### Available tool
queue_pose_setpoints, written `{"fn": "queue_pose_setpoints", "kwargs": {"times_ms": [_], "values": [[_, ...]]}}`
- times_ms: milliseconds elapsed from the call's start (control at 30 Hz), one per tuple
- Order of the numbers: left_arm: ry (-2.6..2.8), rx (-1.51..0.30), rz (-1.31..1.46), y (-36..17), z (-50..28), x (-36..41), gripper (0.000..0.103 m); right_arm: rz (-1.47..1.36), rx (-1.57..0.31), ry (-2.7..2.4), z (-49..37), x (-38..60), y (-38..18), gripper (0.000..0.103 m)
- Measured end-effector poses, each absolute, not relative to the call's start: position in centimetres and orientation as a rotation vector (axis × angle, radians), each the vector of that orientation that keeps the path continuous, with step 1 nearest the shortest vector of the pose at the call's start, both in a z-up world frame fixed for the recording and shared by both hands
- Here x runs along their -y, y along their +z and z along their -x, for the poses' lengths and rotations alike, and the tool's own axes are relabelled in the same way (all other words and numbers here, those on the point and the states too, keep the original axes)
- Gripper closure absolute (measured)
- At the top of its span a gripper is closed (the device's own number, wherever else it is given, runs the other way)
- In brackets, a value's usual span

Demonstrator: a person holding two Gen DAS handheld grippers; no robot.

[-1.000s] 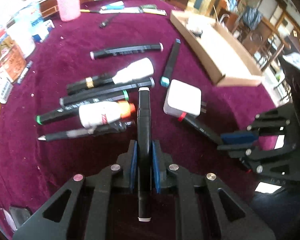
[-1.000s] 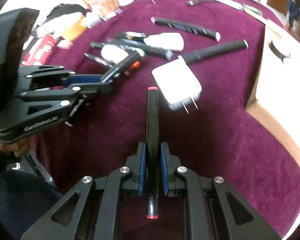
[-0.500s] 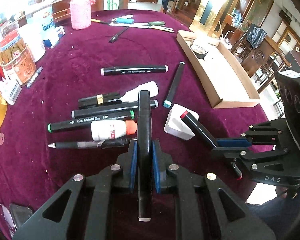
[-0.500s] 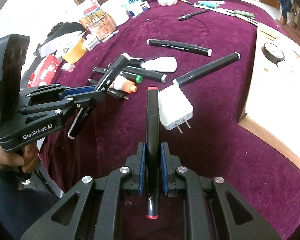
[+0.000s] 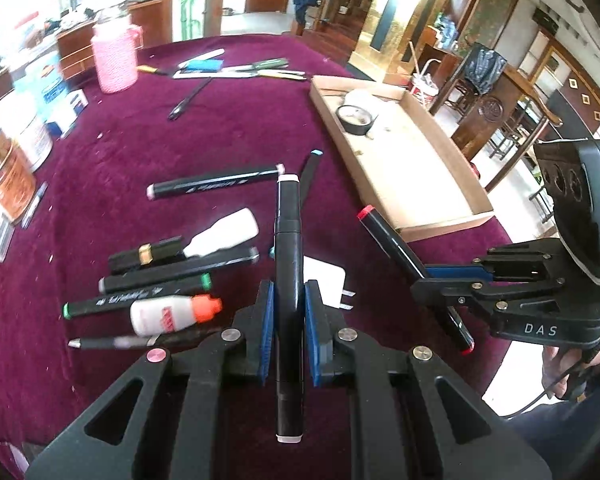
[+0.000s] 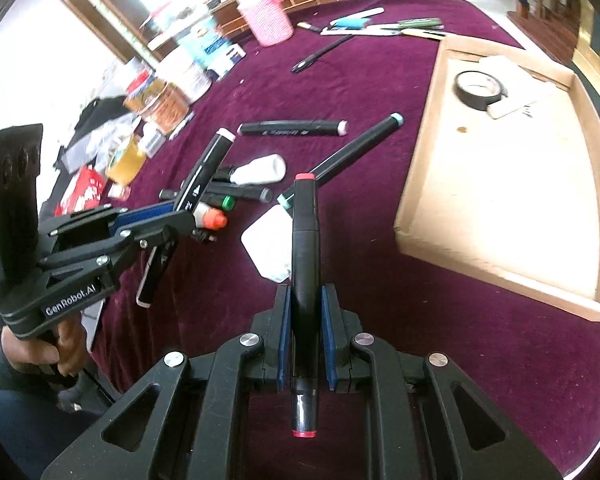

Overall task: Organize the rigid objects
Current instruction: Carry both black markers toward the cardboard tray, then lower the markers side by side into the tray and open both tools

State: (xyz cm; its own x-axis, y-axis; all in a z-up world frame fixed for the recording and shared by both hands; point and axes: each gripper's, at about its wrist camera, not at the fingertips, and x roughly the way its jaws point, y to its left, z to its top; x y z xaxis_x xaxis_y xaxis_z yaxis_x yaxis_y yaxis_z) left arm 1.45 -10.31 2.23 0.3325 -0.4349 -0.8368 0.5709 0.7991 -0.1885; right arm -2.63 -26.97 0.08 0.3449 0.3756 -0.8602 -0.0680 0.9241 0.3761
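At centre frame above the purple tabletop [image 5: 228, 128], each tool was clamped shut on a marker: left tool [image 5: 289, 334] on the white-capped marker [image 5: 288, 264], right tool [image 6: 305, 338] on the red-capped marker [image 6: 305, 264]. Both markers appeared light, stiff and smooth-barrelled; mid-barrel grips suited them.

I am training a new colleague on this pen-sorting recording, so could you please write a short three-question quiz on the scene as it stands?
1. True or false: the left tongs are shut on a marker with white end caps.
2. Multiple choice: what lies in the cardboard tray? A) a roll of black tape B) a green-capped marker C) a pink cup
3. Fill in: the marker held in the right tongs has ___ end caps.

Key: 1 true; 2 A; 3 red, as on the red-capped marker.
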Motion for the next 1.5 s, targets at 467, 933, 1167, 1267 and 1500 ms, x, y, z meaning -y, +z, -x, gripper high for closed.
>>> {"fn": "queue_pose_setpoints", "kwargs": {"times_ms": [467, 933, 1167, 1267, 1500], "values": [[-0.768, -1.02, -0.194, 4.3, -3.0, 17.2, 0.091, -0.465, -1.12, 0.199, 2.1, 33.4, 1.9, 0.09], [-0.822, -1.107, -0.174, 2.2, -6.5, 25.5, 0.091, -0.605, -1.06, 0.075, -0.5, 40.8, 2.2, 0.09], [-0.756, -1.162, -0.167, -0.9, -8.2, 27.8, 0.091, -0.648, -1.081, 0.009, -3.8, 43.6, -0.2, 0.09], [-0.734, -1.176, -0.156, -1.9, -8.7, 28.0, 0.091, -0.635, -1.11, -0.007, -4.6, 43.8, -1.6, 0.09], [-0.728, -1.185, -0.149, -3.3, -9.0, 28.6, 0.091, -0.614, -1.155, -0.008, -5.7, 43.3, -3.4, 0.09]]}}
